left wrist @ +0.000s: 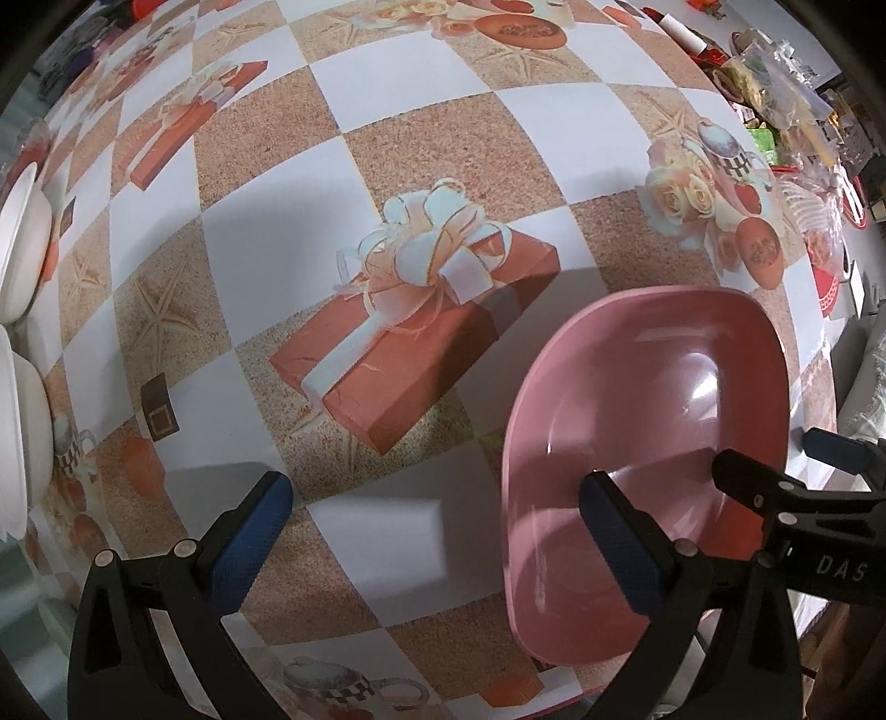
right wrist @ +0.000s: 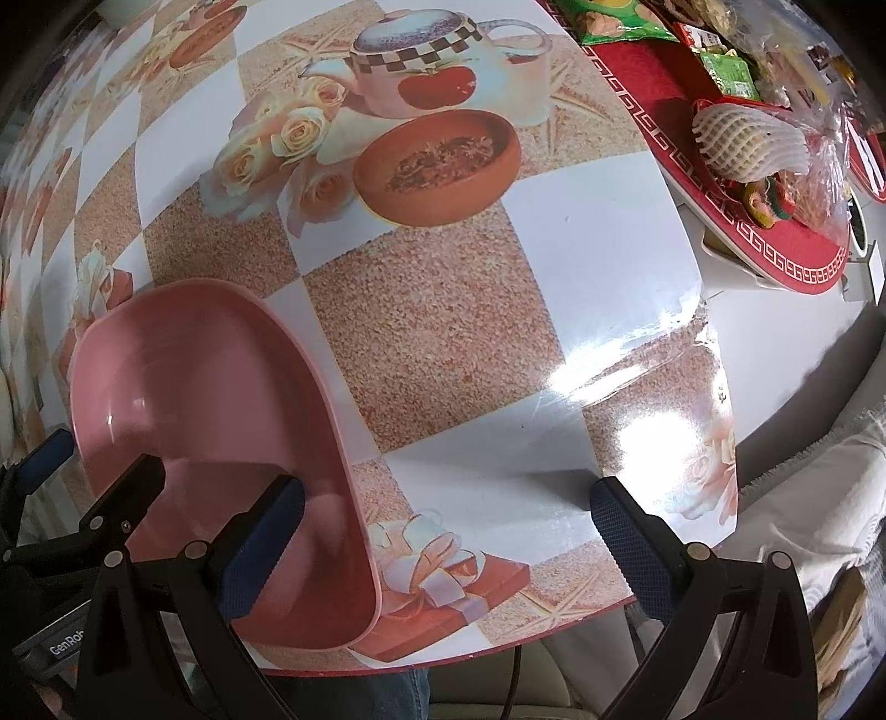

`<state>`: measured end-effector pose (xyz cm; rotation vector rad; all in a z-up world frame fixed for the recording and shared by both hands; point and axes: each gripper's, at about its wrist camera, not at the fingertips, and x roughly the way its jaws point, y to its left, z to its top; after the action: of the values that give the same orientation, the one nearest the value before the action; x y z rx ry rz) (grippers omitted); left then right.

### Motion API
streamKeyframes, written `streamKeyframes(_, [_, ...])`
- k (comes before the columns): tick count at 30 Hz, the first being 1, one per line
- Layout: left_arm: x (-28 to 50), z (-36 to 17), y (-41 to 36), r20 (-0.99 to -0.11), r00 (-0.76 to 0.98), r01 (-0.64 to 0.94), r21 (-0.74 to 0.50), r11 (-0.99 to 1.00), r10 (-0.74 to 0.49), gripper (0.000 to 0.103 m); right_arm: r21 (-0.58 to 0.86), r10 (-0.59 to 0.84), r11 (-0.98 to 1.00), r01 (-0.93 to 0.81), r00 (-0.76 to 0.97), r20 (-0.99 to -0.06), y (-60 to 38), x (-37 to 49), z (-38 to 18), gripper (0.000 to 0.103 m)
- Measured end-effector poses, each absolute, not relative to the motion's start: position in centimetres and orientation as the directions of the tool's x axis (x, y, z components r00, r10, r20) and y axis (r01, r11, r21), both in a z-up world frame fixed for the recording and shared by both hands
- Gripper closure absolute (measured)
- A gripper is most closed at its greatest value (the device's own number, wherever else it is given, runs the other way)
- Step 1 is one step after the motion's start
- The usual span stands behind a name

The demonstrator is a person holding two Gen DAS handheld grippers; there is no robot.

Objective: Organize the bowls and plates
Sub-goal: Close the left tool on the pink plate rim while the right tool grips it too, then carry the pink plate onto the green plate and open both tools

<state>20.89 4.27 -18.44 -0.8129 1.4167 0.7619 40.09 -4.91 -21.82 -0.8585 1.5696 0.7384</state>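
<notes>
Nearest the lens: left gripper (left wrist: 437, 534), pointing down at the table, blue pads spread fully wide, gripping nothing. Right-hand pad hanging over the inside of a pink bowl (left wrist: 653, 432); left-hand pad over bare tablecloth (left wrist: 387, 122).

Right gripper (right wrist: 443, 540) likewise wide open and empty, one pad over the bowl's hollow, the other out over the cloth, with the bowl's wall between the two but apparently untouched.

Pink bowl itself sitting upright on the table, close to the near edge, crowded by one finger of each gripper.

Likely trouble, as a judgement: both grippers closing on the same bowl, colliding or pulling against each other. Could also pinch only the thin glossy rim and let it slip or tip. Could nudge it toward the near edge and off, onto the lap in blue jeans (right wrist: 360, 695) just below.

Further off, at the left border of the left wrist view: white bowls (left wrist: 25, 249), probably the stack to join, well apart from the pink one.

Surface: glossy checked tablecloth, white and sandy squares, printed gift boxes, roses, teapots, strong glare on the right.

Farthest: a red tray (right wrist: 775, 243) with a key-pattern border, holding a white foam fruit net (right wrist: 742, 147) and crinkled snack packets (right wrist: 620, 22). Pale fabric at the far right.
</notes>
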Motion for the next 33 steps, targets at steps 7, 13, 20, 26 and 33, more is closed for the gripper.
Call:
streamKeyframes(7, [21.6, -17.8, 4.0, -0.999, 0.021, -0.822, -0.032, 0.568, -0.025, 0.012, -0.005, -0.137, 0.543, -0.840, -0.082, -0.987, -5.0, 39.7, -21.6, 0.005])
streamKeyframes(13, [22.4, -17.5, 4.0, -0.999, 0.014, -0.819, -0.036, 0.572, -0.042, 0.020, 0.025, -0.102, 0.486, -0.874, -0.085, -0.991, -4.4, 38.0, -20.4, 0.044])
streamKeyframes(20, [23.8, -16.5, 2.7, -0.999, 0.042, -0.753, -0.052, 0.656, -0.031, 0.059, 0.057, -0.096, 0.478, -0.876, -0.116, -0.989, -3.5, 36.4, -19.9, 0.074])
streamKeyframes(26, [22.7, -16.0, 1.9, -0.998, 0.056, -0.745, -0.068, 0.663, -0.039, 0.072, 0.059, -0.120, 0.465, -0.883, -0.129, -0.984, -2.9, 35.0, -19.9, 0.074])
streamKeyframes(33, [18.2, -16.1, 2.2, -0.999, 0.037, -0.790, -0.046, 0.612, -0.027, 0.072, 0.065, -0.147, 0.389, -0.919, -0.132, -0.980, -2.0, 29.7, -20.0, 0.074])
